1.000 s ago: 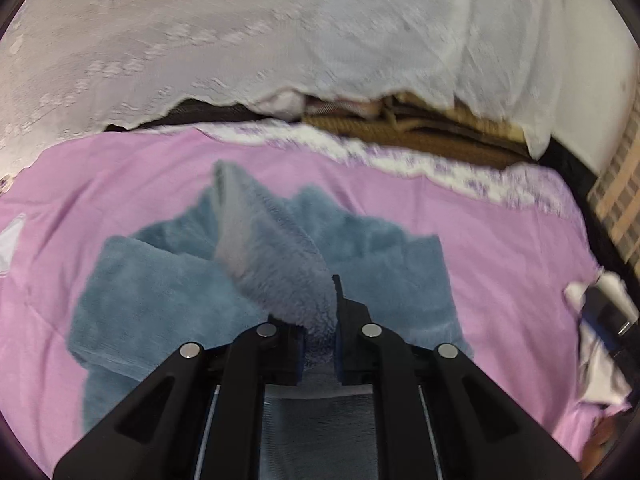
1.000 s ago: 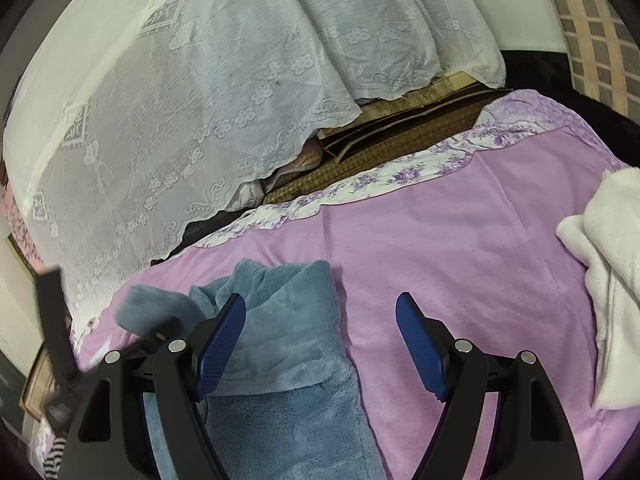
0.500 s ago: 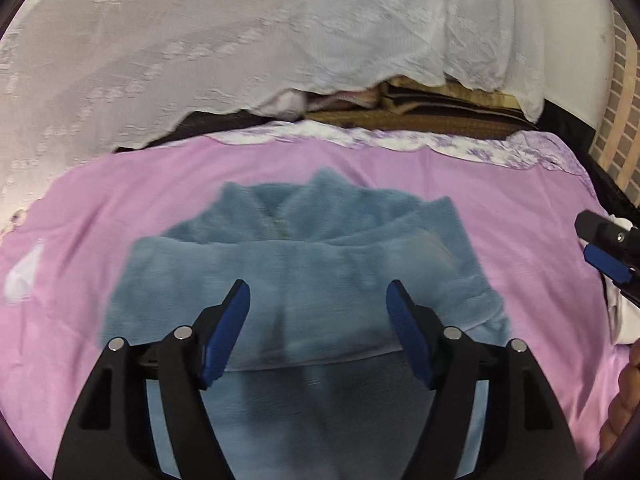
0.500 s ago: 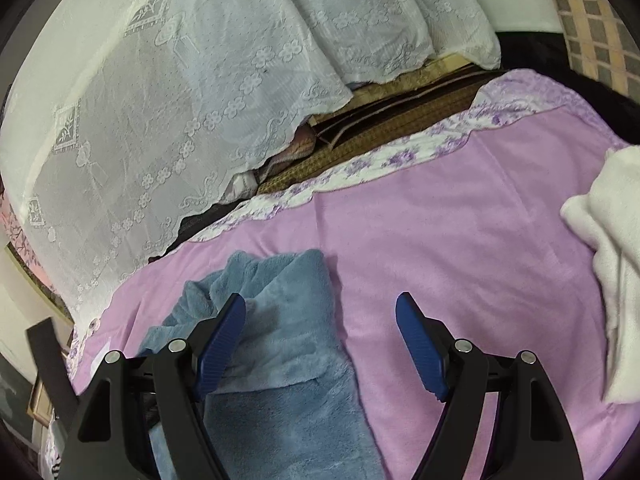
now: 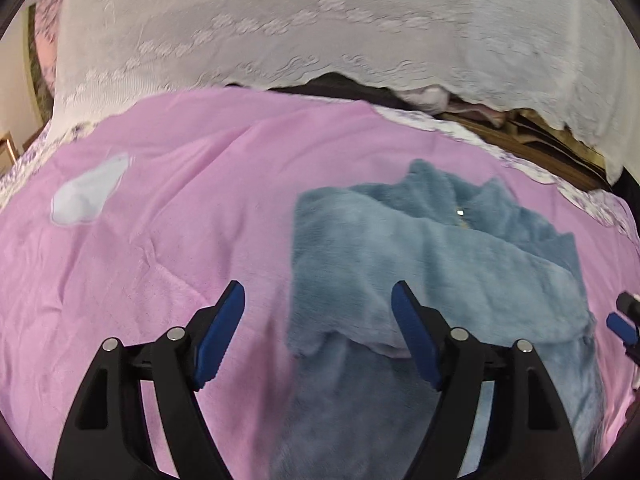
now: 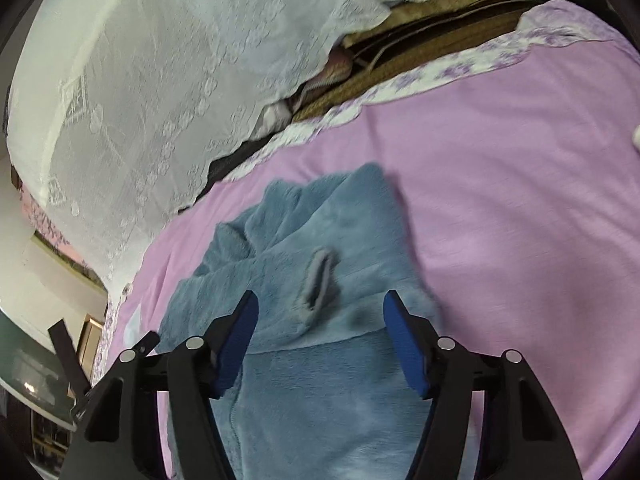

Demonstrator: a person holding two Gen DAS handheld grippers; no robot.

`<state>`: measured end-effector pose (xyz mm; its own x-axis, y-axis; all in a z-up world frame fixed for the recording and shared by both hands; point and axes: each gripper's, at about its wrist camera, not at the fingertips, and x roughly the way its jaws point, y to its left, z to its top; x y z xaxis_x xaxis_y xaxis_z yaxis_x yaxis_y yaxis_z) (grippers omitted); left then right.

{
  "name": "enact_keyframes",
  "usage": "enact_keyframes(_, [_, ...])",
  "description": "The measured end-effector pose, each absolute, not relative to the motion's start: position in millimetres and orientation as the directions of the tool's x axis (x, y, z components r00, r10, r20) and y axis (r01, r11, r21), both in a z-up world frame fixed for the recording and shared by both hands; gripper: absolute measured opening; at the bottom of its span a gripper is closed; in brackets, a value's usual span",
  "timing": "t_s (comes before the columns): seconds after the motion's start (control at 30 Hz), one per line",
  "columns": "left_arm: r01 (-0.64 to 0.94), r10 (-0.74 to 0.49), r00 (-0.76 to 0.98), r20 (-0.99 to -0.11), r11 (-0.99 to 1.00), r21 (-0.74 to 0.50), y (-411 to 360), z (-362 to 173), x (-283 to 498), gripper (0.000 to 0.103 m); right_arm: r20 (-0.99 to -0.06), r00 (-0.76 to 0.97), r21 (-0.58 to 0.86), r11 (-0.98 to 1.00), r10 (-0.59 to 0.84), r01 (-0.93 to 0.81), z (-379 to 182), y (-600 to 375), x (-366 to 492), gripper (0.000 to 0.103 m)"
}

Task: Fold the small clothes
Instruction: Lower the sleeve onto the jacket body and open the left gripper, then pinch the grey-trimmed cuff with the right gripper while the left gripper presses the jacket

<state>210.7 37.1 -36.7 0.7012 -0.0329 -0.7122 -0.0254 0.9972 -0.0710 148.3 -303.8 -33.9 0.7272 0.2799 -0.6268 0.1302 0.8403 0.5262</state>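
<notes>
Progress: the fluffy grey-blue fleece garment (image 6: 320, 320) lies on the pink bedspread (image 5: 160, 240) with one flap already laid across its upper part; I judge the fold partly done.
Left to do: the long lower part, which runs back under both claws, looks unfolded, and the outline is uneven, so more folds and some squaring seem to remain.
Left claw (image 5: 318, 336): spread, nothing between the blue pads; the jaws have just been opening a little further. The garment's left edge sits between and just ahead of the fingers, slightly to their right, with bare bedspread under the left finger.
Right claw (image 6: 320, 340): spread and pinching nothing, though the jaws have just been closing somewhat. The garment lies directly beneath and ahead, a small raised loop of fleece (image 6: 318, 280) just beyond the fingertips.
Fabric: thick, plush and floppy, with soft rounded folds and jagged points along its far edge.
Bedspread: thin, smooth, lightly creased, with a pale patch (image 5: 90, 190) well off to the left claw's left.
Backdrop: a white lace curtain (image 5: 320, 20) hangs beyond the bed.
</notes>
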Motion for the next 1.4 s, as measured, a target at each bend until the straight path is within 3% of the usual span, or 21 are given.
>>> enact_keyframes(0.23, [-0.049, -0.023, 0.673, -0.739, 0.996, -0.075, 49, -67, 221, 0.075, -0.702, 0.653, 0.488, 0.859, 0.283, 0.152, -57, -280, 185, 0.065])
enact_keyframes(0.3, [-0.048, -0.039, 0.670, -0.741, 0.994, -0.096, 54, -72, 223, 0.079, -0.715, 0.647, 0.460, 0.875, 0.266, 0.149, -62, -273, 192, 0.061])
enact_keyframes(0.33, [-0.049, -0.050, 0.667, -0.743, 0.993, -0.110, 57, -74, 224, 0.079, -0.716, 0.654, 0.429, 0.893, 0.244, 0.136, -62, -268, 196, 0.040])
enact_keyframes(0.37, [-0.050, -0.062, 0.665, -0.744, 0.991, -0.127, 60, -75, 224, 0.080, -0.709, 0.662, 0.419, 0.900, 0.242, 0.121, -61, -266, 197, 0.010])
enact_keyframes(0.57, [-0.023, -0.082, 0.672, -0.736, 0.991, -0.132, 56, -72, 220, 0.080, -0.614, 0.763, 0.398, 0.914, 0.202, 0.079, -29, -276, 201, 0.009])
enact_keyframes(0.73, [-0.012, -0.049, 0.662, -0.748, 0.997, -0.076, 46, -76, 220, 0.088, -0.719, 0.679, 0.324, 0.936, 0.148, 0.138, -70, -285, 213, 0.010])
enact_keyframes(0.83, [-0.018, -0.070, 0.655, -0.752, 0.994, -0.108, 52, -74, 219, 0.088, -0.721, 0.682, 0.292, 0.947, 0.124, 0.136, -66, -283, 212, 0.012])
enact_keyframes(0.97, [-0.019, -0.080, 0.696, -0.713, 0.991, -0.130, 54, -52, 211, 0.087, -0.648, 0.762, 0.203, 0.960, -0.016, 0.193, -40, -280, 195, 0.020])
enact_keyframes(1.1, [0.020, -0.065, 0.735, -0.675, 0.997, -0.075, 36, -33, 207, 0.087, -0.608, 0.793, 0.226, 0.966, 0.038, 0.127, -26, -270, 188, 0.020])
enact_keyframes(1.33, [0.084, -0.054, 0.659, -0.750, 0.996, 0.003, -4, -71, 232, 0.088, -0.708, 0.706, 0.121, 0.988, 0.018, 0.095, -59, -249, 210, 0.018])
enact_keyframes(1.4, [0.087, -0.094, 0.610, -0.787, 0.995, -0.051, 0, -85, 239, 0.090, -0.732, 0.680, 0.133, 0.988, 0.040, 0.084, -74, -251, 218, 0.018])
